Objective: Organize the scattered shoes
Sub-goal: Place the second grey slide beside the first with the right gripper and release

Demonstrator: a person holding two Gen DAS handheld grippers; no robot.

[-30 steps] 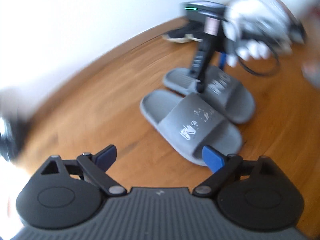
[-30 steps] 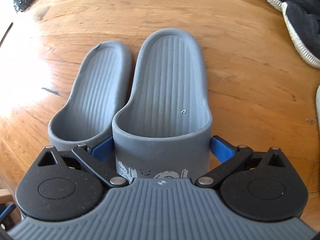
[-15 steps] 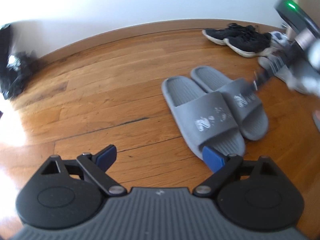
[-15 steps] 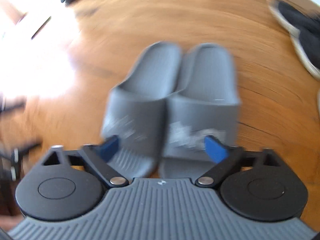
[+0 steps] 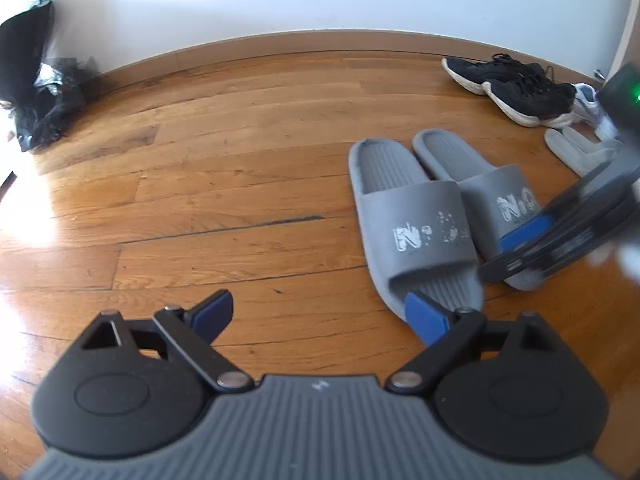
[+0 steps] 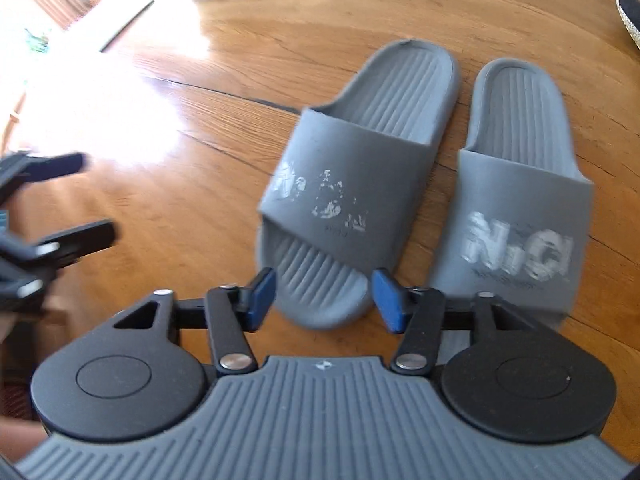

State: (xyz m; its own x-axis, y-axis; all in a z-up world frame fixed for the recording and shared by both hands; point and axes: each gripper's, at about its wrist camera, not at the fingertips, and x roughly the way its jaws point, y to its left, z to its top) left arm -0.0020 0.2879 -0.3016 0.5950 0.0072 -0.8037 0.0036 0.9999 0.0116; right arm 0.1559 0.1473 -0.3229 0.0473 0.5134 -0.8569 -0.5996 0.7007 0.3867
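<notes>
Two grey slides lie side by side on the wooden floor: the left slide (image 5: pixel 412 216) (image 6: pixel 352 184) and the right slide (image 5: pixel 480 184) (image 6: pixel 520 184) with worn white print. My left gripper (image 5: pixel 318 314) is open and empty, above the floor left of the slides. My right gripper (image 6: pixel 323 300) is open and empty, just behind the left slide's toe end; it also shows in the left wrist view (image 5: pixel 568 216) over the right slide. A black sneaker pair (image 5: pixel 512 88) sits by the baseboard.
A light grey shoe (image 5: pixel 580 152) and a white-blue shoe (image 5: pixel 588 108) lie at the far right. A black bag (image 5: pixel 36 88) is in the left corner by the wall. The baseboard (image 5: pixel 280 46) runs along the back. Sunlight glares on the floor at left.
My right gripper let go of the right slide and pulled back, now narrower open and facing the left slide. My left gripper backed away, and both slides rest on the floor.
</notes>
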